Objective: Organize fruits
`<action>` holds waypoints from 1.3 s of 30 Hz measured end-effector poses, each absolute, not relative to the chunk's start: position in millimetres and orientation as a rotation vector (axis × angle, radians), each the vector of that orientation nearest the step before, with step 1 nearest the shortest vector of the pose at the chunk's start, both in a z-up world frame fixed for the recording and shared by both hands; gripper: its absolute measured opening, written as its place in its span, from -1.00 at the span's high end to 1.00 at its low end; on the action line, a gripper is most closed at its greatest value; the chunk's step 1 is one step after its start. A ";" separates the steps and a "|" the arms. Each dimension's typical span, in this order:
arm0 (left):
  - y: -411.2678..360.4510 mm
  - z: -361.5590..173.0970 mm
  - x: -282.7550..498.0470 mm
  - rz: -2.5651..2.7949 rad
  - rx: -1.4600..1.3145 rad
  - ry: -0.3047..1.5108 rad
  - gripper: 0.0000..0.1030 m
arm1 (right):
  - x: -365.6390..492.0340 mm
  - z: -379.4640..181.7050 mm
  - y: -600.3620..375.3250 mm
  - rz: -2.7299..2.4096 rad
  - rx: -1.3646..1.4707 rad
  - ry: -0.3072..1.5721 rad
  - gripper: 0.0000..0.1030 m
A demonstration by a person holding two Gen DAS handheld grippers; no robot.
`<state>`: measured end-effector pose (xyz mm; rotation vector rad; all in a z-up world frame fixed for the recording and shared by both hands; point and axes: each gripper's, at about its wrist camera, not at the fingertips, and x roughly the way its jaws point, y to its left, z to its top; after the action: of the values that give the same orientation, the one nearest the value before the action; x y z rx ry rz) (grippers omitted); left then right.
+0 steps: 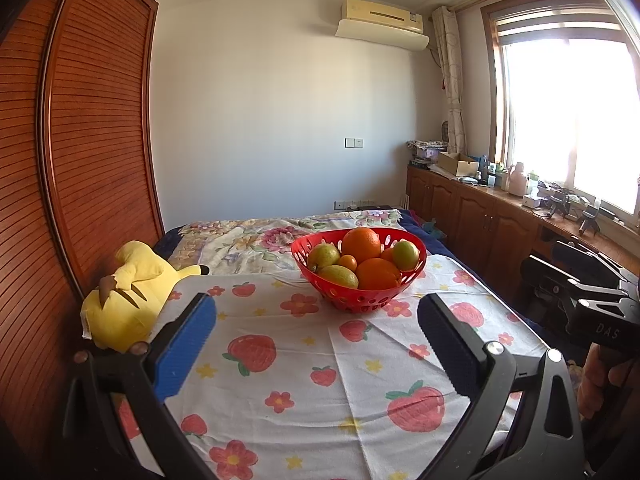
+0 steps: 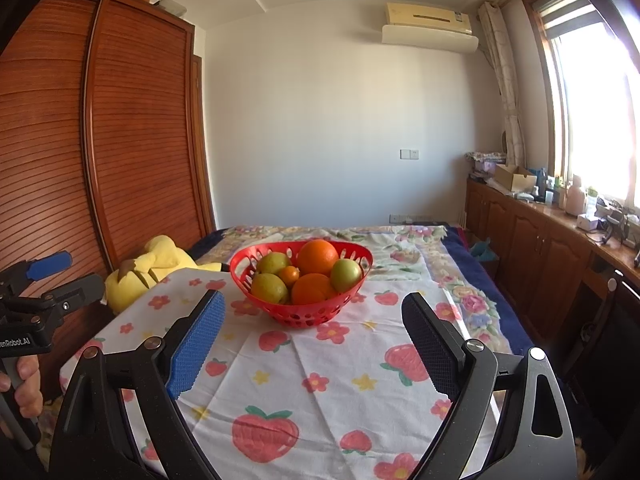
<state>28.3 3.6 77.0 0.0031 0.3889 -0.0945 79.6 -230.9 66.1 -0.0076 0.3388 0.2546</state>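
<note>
Far left: wooden louvred wardrobe [image 1: 80,140] runs along the wall. Yellow plush toy [image 1: 128,296] lies on its side at the wardrobe's foot, touching the left edge of the strawberry-print cloth [image 1: 288,360]. The cloth covers the near part of the bed; a floral bedspread [image 1: 248,236] shows behind it.

Left gripper [image 1: 316,344] hangs low over the cloth, fingers spread wide, blue pad on its left finger [image 1: 188,348], dark pad on the other, nothing between them but bare cloth. It holds nothing.

Centre: red perforated basket [image 1: 360,300] sits on the cloth, ahead of both grippers and apart from them. Inside: two large oranges [image 1: 362,245], one stacked higher at the back, one low at the front; a small mandarin [image 1: 347,262] between them; three yellow-green fruits [image 1: 324,255], two on the left side, one on the right. All fruit is in the basket, none loose on the cloth.

Right gripper [image 2: 314,342] is beside the left one, also low over the cloth, fingers wide apart and empty; a hand [image 2: 24,388] grips the left gripper's handle in its view.

Right side: wooden cabinet run [image 1: 480,216] under the bright window [image 1: 568,112], cluttered top with bottles and a cardboard box. Air conditioner [image 1: 382,20] is high on the back wall.
</note>
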 end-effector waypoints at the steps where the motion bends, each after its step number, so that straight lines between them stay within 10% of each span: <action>1: 3.5 77.0 28.3 -0.094 0.004 0.389 -0.97 | 79.3 66.4 -230.8 0.252 -0.008 0.338 -0.78; 39: 7.4 73.8 26.8 -0.092 0.008 0.392 -0.97 | 78.5 65.7 -231.6 0.248 -0.009 0.338 -0.78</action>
<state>26.8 7.4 73.8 0.0084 0.3923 -0.0917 78.5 -231.7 65.7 -0.0095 0.3380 0.2476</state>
